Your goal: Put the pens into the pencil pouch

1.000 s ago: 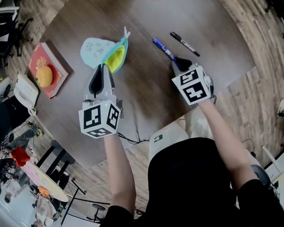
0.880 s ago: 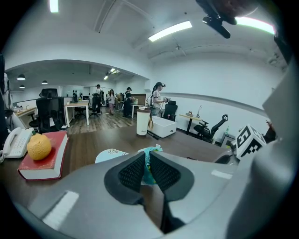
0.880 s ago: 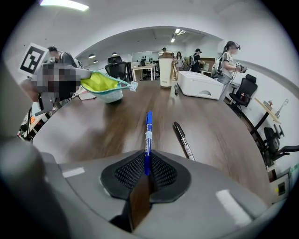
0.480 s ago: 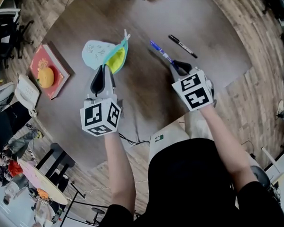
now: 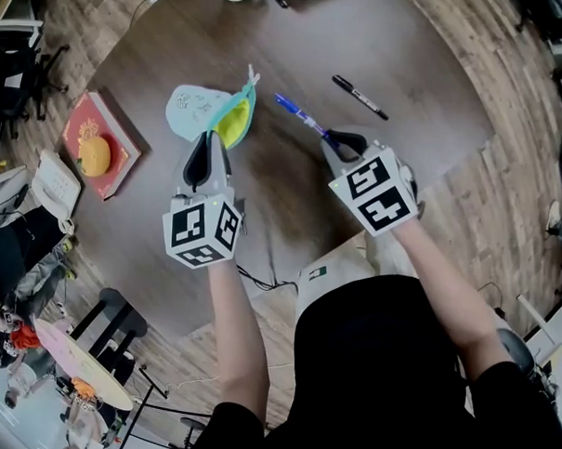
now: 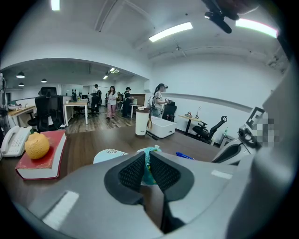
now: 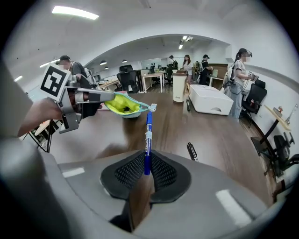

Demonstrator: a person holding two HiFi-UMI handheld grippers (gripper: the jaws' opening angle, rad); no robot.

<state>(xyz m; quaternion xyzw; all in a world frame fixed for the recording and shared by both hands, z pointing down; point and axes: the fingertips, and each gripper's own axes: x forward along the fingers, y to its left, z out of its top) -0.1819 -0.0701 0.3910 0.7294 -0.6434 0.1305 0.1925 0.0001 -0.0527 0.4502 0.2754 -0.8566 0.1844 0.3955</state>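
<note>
Right gripper clamped on blue pen | pen axis runs straight ahead toward pouch | left gripper pinches pouch rim

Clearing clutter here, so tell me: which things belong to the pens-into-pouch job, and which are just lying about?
Job: pencil pouch, held by left gripper; blue pen, in right gripper; black marker pen on the table.
Lying about: red book, orange on it, telephone.

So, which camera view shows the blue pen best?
The right gripper view: the blue pen fills the middle, clamped by the right gripper. The head view shows it small and slanted; the left gripper view shows only a blue sliver.
</note>
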